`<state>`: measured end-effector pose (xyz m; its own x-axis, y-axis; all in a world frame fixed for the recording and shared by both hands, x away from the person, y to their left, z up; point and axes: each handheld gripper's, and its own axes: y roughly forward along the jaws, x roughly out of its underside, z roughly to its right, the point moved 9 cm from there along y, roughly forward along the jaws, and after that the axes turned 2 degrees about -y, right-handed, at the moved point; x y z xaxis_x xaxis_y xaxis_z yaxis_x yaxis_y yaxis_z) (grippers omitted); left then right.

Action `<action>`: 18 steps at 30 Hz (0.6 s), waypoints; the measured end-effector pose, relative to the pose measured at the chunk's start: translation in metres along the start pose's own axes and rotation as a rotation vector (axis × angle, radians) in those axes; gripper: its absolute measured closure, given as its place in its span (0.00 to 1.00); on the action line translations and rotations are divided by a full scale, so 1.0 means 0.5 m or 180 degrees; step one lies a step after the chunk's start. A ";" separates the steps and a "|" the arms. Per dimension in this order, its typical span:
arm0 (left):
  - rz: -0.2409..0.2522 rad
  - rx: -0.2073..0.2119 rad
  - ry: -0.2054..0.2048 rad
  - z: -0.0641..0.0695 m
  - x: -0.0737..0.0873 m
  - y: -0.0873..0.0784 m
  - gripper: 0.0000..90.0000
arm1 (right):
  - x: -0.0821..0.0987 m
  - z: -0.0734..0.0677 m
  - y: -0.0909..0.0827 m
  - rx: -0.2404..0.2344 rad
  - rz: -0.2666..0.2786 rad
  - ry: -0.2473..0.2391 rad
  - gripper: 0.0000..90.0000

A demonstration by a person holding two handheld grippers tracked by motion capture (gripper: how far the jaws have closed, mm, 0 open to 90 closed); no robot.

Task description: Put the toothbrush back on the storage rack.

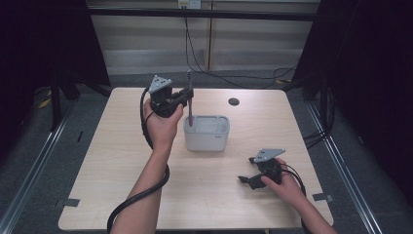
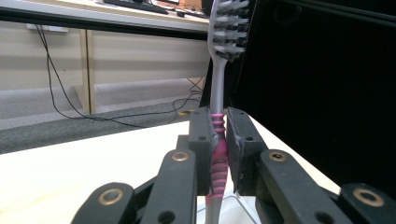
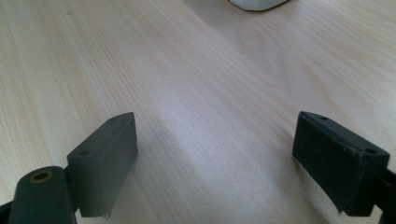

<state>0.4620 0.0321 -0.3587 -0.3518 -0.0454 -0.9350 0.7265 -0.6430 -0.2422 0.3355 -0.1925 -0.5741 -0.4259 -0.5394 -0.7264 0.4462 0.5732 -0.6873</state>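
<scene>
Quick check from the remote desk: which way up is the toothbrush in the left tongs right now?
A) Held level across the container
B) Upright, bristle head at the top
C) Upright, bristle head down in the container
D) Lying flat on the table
B: the left tongs clamp the pink grip of the toothbrush, whose bristle head points up while its lower end hangs over the white container.

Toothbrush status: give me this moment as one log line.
left claw: shut on toothbrush, upright | toothbrush: over white tub | right claw: open, on table
</scene>
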 end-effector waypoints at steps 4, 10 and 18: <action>0.0004 -0.0003 0.0017 0.001 0.002 0.003 0.90 | 0.000 0.000 0.000 -0.0001 0.0000 0.0000 0.15; -0.0033 -0.0016 0.0043 0.001 0.013 0.014 0.90 | 0.000 0.000 0.000 -0.0003 -0.0002 -0.0006 0.15; -0.0039 -0.0033 0.0031 -0.007 0.028 0.015 0.90 | 0.000 0.000 0.000 -0.0002 -0.0002 -0.0007 0.15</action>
<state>0.4647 0.0294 -0.3744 -0.3551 -0.0301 -0.9343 0.7283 -0.6355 -0.2563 0.3355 -0.1926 -0.5742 -0.4244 -0.5411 -0.7260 0.4454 0.5733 -0.6877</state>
